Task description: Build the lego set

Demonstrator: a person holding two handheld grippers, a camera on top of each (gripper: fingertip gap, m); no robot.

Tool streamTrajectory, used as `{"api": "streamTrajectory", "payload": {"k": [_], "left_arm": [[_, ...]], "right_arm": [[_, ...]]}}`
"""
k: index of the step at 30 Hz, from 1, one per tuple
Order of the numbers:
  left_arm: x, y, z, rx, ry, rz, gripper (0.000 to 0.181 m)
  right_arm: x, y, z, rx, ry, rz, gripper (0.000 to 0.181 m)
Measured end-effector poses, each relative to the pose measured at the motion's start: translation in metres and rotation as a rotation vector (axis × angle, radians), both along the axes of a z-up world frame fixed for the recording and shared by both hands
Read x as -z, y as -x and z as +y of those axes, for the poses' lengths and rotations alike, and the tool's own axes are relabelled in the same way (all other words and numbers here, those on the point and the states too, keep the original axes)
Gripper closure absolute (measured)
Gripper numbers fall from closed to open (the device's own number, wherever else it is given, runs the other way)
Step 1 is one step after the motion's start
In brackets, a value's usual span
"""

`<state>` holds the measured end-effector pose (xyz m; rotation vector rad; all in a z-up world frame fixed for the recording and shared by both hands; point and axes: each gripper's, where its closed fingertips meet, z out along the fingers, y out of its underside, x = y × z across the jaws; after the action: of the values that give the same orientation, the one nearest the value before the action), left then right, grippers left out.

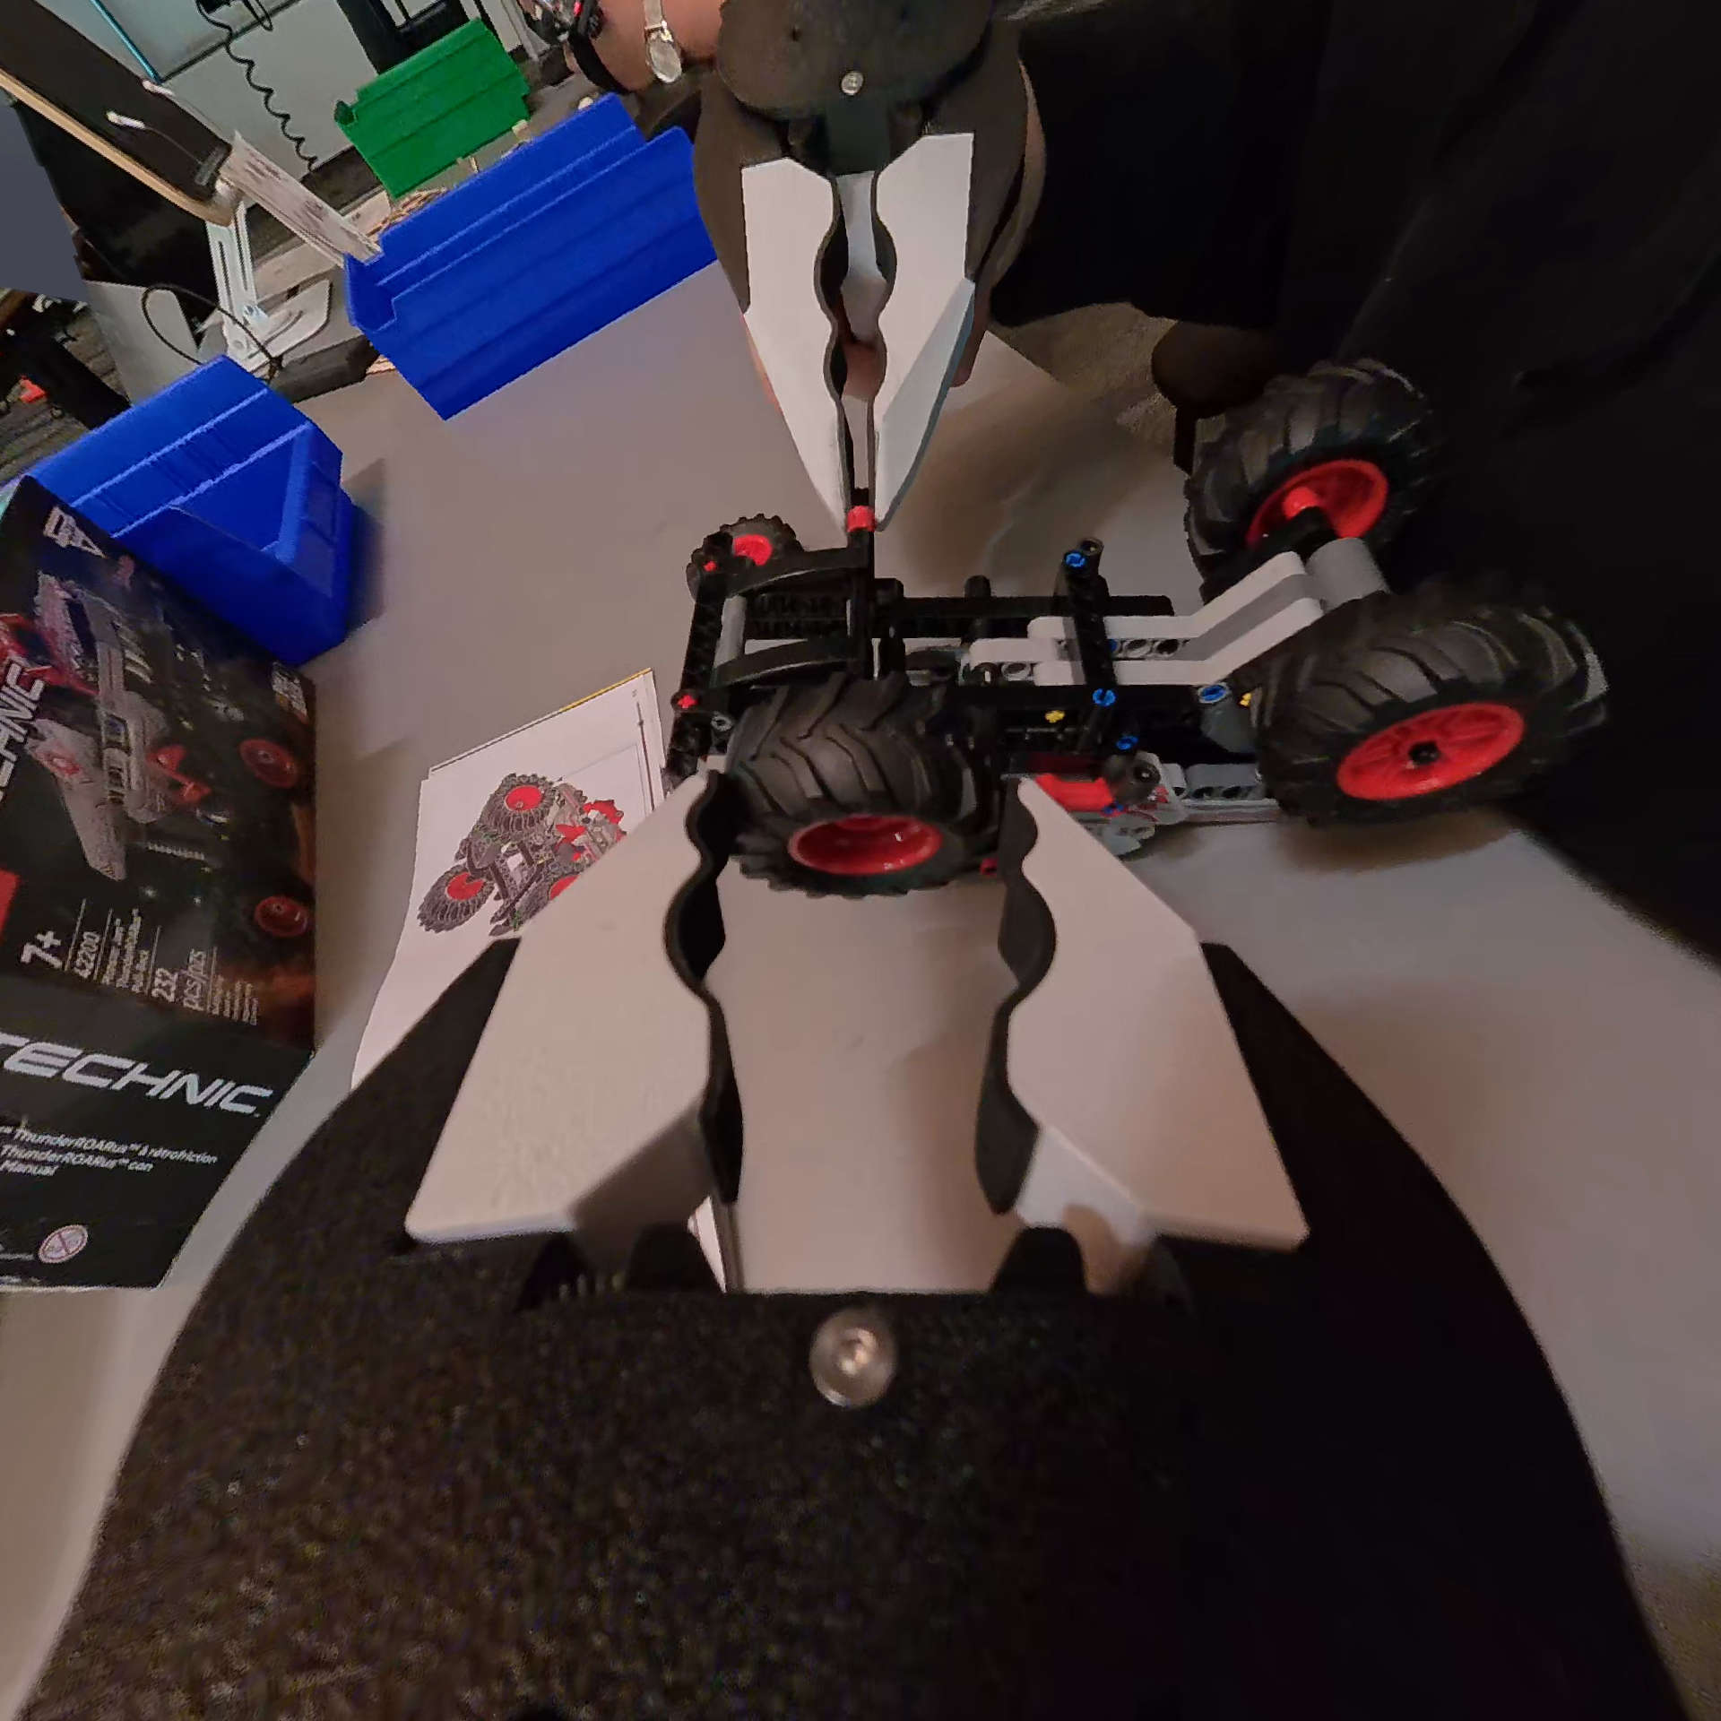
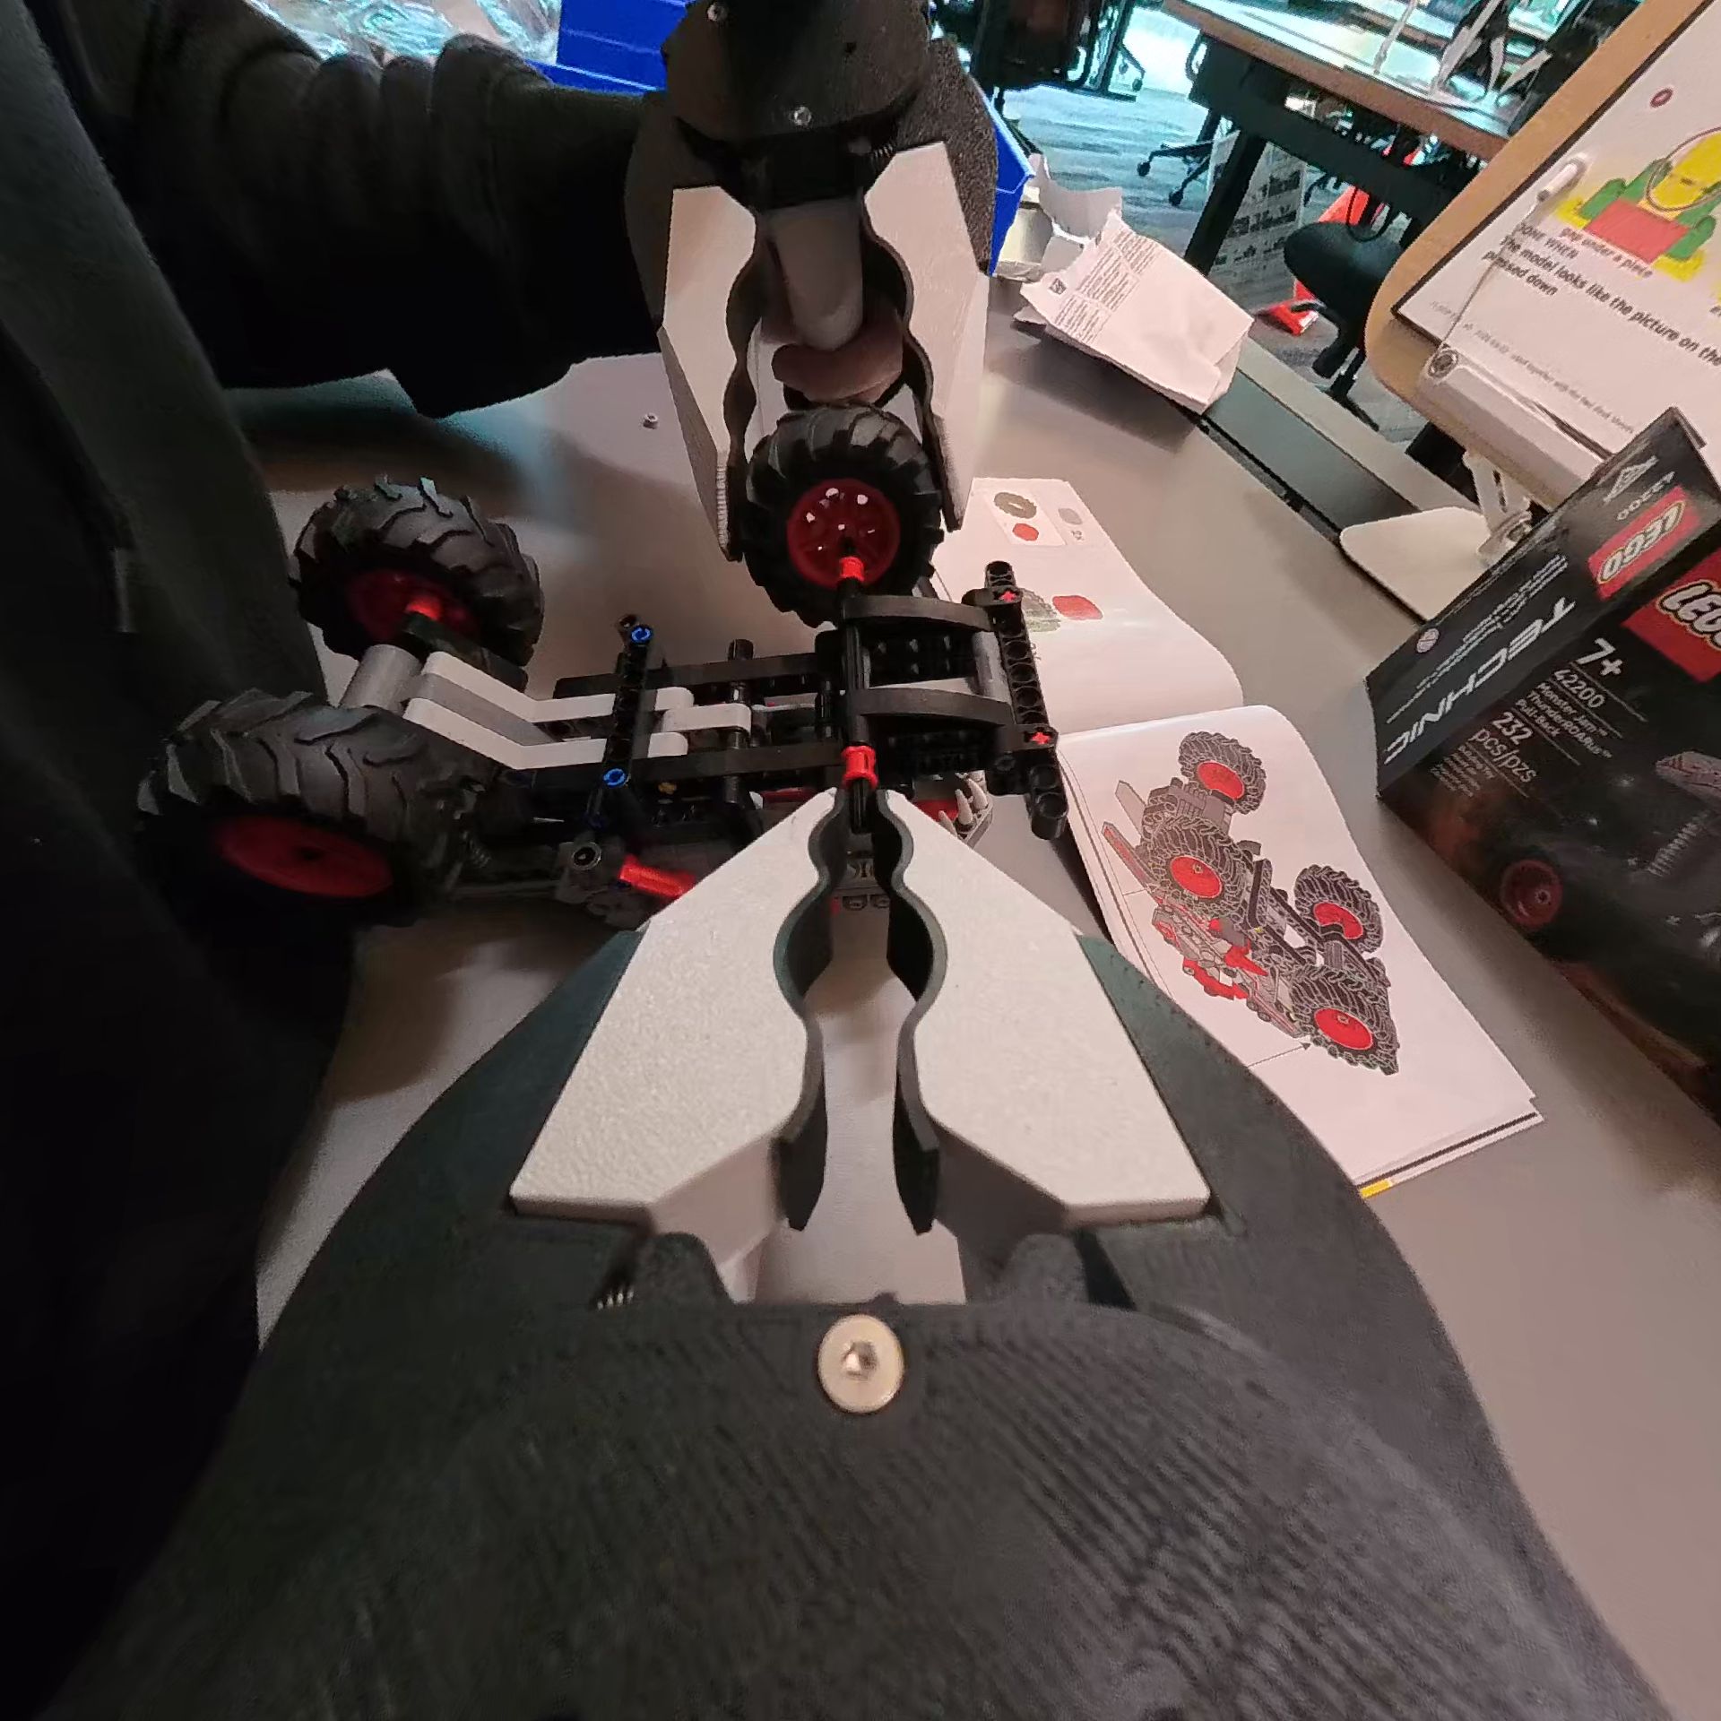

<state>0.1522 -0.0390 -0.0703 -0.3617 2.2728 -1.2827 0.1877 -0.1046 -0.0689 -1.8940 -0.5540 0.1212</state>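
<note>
Right wrist view: our right hand-held gripper (image 2: 861, 808) is pinching the axle (image 2: 854, 765) narrow; at twelve o'clock, the left hand-held gripper (image 2: 843, 521) is clasping the wheel (image 2: 843, 510), needing pressing on.

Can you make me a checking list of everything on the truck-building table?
Surface: grey table, mostly bare.
Job's things: truck chassis with two big wheels on one end; third wheel at the other end's axle; open instruction booklet; set box.
Clutter: blue bins, green bin, crumpled paper bag.
Grippers: left gripper around the third wheel; right gripper pinching the black axle beside its red bush.
Cables: coiled black cord in the background.
Surroundings: clipboard stand, desks, chairs.
</note>
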Motion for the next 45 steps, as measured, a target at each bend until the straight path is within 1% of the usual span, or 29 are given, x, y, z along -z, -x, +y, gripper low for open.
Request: {"api": "streamTrajectory", "payload": {"k": [12,17,21,28,34,37,42,45], "left_arm": [[0.000,-0.001,-0.001,0.015,0.023,0.035,0.126],[0.001,0.000,0.000,0.032,0.058,0.064,0.126],[0.006,-0.004,0.002,0.022,0.037,0.075,0.125],[0.005,-0.004,0.002,0.041,0.026,0.069,0.126],[0.002,-0.002,0.001,0.047,0.102,0.122,0.126],[-0.004,-0.002,0.000,0.051,0.155,0.110,0.126],[-0.002,-0.003,0.003,0.034,0.131,0.119,0.126],[0.004,-0.003,0.006,0.021,0.093,0.137,0.126]], "right_arm": [[0.000,0.001,-0.001,-0.018,-0.012,0.004,0.179],[0.000,0.000,0.001,-0.016,-0.020,0.002,0.179],[0.001,-0.001,0.002,-0.018,-0.022,0.000,0.179],[0.002,-0.001,0.002,-0.022,-0.014,-0.023,0.180],[0.002,-0.003,0.003,-0.019,-0.015,-0.035,0.180],[0.002,-0.002,0.003,-0.026,-0.018,-0.040,0.180],[0.002,-0.003,0.005,-0.027,-0.020,-0.049,0.179],[0.001,-0.001,0.005,-0.032,-0.025,-0.043,0.179]]}}
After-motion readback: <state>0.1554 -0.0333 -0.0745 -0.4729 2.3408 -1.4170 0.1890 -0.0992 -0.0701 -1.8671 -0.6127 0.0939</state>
